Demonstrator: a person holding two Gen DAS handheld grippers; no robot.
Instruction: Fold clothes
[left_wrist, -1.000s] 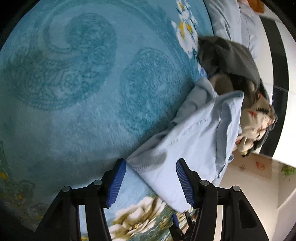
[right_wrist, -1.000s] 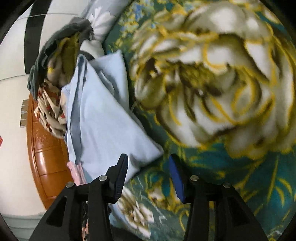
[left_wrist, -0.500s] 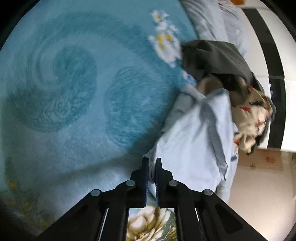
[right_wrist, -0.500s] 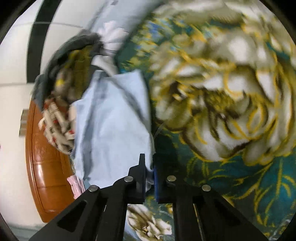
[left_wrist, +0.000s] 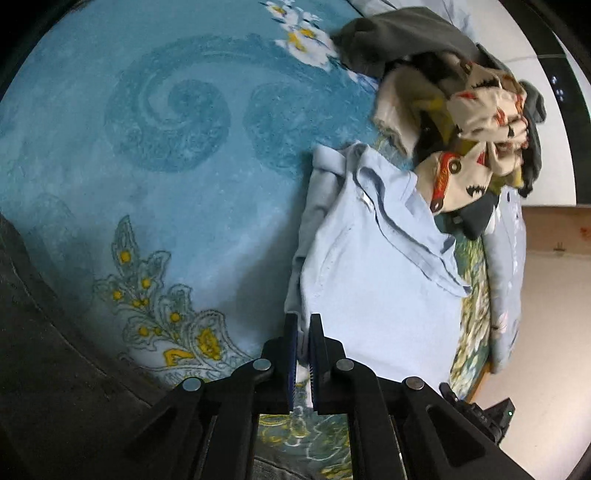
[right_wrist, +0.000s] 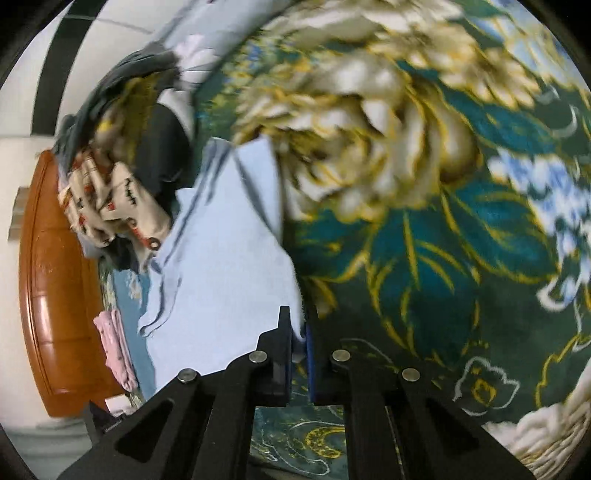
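- The light blue shirt (left_wrist: 373, 295) is laid near the blanket (left_wrist: 155, 155) edge, right beside a heap of clothes (left_wrist: 461, 110).
- One corner is pinched by the left gripper (left_wrist: 303, 332).
- Another corner is clamped by the right gripper (right_wrist: 300, 332).

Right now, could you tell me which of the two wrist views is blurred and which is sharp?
Right wrist view: the floral blanket is smeared by motion blur, while the right gripper stays crisp. Left wrist view: mostly sharp, the light blue garment seams legible, with fisheye bending at the edges.
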